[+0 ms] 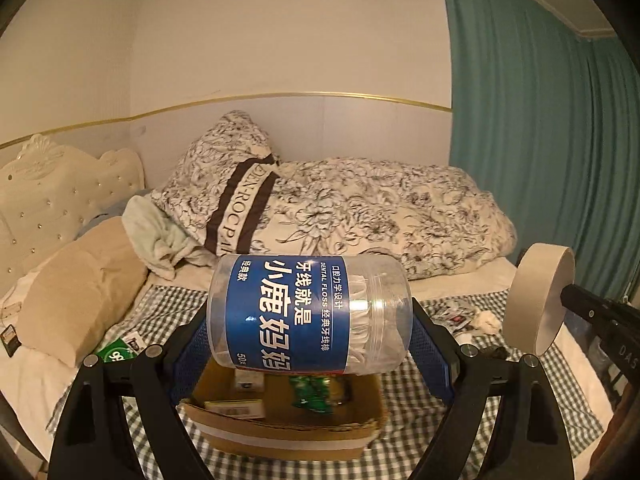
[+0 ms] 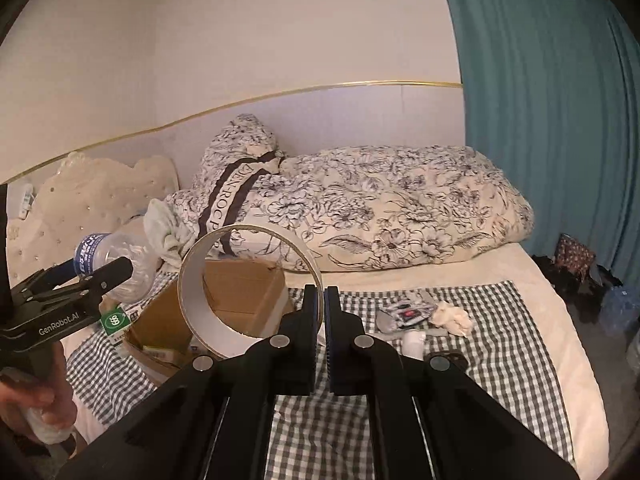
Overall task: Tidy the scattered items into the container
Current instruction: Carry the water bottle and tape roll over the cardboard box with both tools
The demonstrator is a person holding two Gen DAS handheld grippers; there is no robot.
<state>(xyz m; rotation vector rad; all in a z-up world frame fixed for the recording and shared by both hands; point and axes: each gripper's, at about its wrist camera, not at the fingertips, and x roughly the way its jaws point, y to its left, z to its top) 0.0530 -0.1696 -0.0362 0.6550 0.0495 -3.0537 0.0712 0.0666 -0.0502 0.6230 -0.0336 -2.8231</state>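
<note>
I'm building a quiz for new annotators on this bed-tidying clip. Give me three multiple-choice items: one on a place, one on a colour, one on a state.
1. Where is the open brown cardboard box?
A. on the checked cloth
B. on the floor
C. on the pillow

2. What colour is the label on the clear plastic dental floss jar?
A. red
B. blue
C. yellow

3. What is the right gripper doing?
A. standing open
B. shut on nothing
C. shut on the wall of the white tape ring

Answers: 1 A, the checked cloth lies under it; 2 B, a blue band with white lettering; 3 C, both jaws pinch the ring's wall.
</note>
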